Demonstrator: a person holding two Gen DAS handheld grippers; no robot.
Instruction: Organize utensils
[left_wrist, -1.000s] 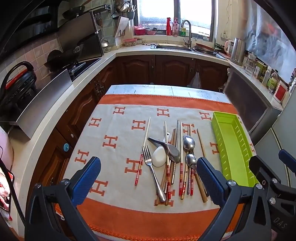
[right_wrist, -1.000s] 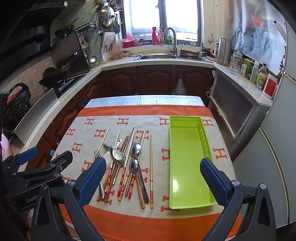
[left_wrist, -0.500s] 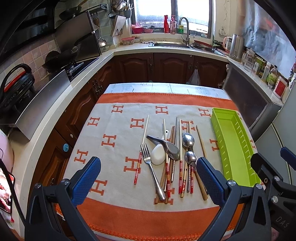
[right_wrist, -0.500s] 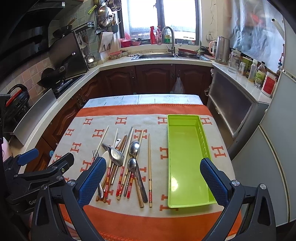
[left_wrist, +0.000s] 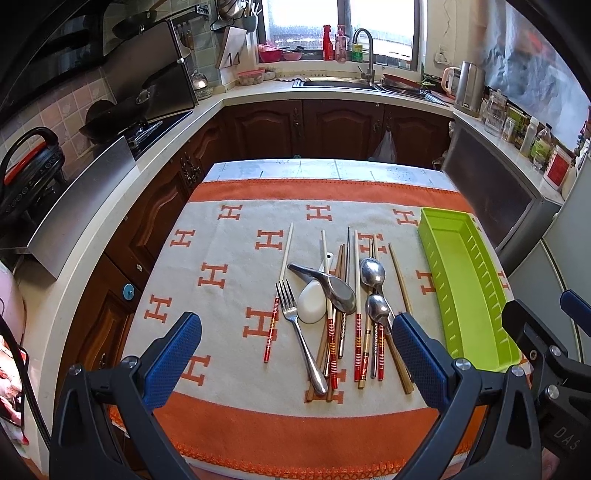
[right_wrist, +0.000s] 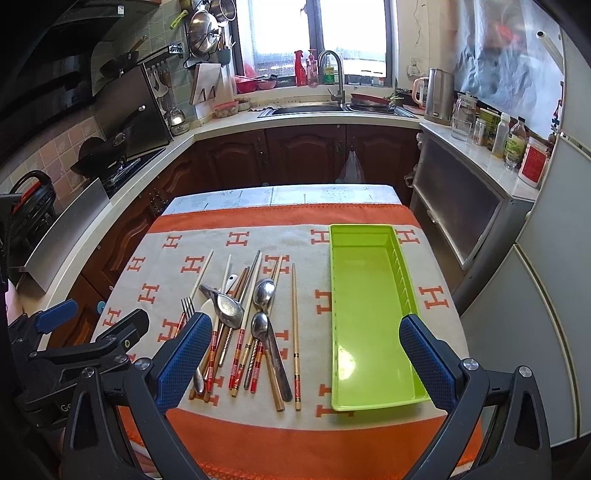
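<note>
From my left wrist cam, my left gripper (left_wrist: 295, 354) is spread wide with nothing between its blue pads (left_wrist: 173, 354), hanging above the near edge of the orange-and-cream cloth (left_wrist: 221, 266). The utensils are all heaped mid-table: a fork (left_wrist: 295, 325) on the left, a white ceramic spoon (left_wrist: 312, 304) with a steel ladle-type spoon (left_wrist: 330, 286) lying over it, two metal spoons (left_wrist: 375, 284) and a mess of chopsticks (left_wrist: 356, 325) — one red-tipped chopstick (left_wrist: 279, 295) sits a bit apart on the left. The green tray (left_wrist: 476, 291) is off to the right of the pile, nothing in it, and my other gripper's frame pokes in at the right edge. Switching to the right wrist cam, my right gripper (right_wrist: 304, 356) is wide open too, holding nothing, hovering over the near end of the green tray (right_wrist: 369, 404) and the right side of the pile. A single light chopstick (right_wrist: 295, 332) lies between the heap and the tray — touching neither. The fork (right_wrist: 188, 306) peeks out just behind my left pad (right_wrist: 184, 354).
</note>
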